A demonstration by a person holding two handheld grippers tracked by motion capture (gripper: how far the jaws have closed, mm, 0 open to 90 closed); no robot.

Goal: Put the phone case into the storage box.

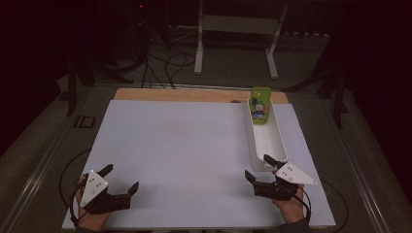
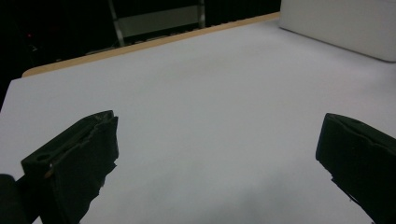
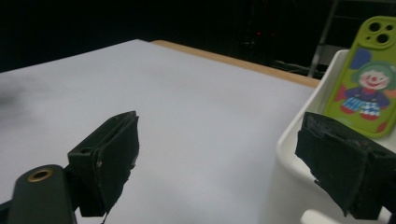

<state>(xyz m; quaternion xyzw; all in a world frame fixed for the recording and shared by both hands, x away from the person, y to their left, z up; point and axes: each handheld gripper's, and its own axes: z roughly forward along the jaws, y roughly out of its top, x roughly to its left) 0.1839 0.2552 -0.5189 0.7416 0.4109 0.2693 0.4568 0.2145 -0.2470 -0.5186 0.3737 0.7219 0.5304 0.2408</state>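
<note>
Your right hand-held gripper (image 1: 260,167) sits at the worktop's (image 1: 184,155) five o'clock corner, jaws spread wide and empty, one jaw just at the near end of the white tray (image 1: 278,141). The green phone case (image 1: 259,105) with its clown print stands upright at the tray's far end, toward one o'clock. Your left hand-held gripper (image 1: 121,178) rests at seven o'clock, jaws likewise open, holding nothing.
</note>
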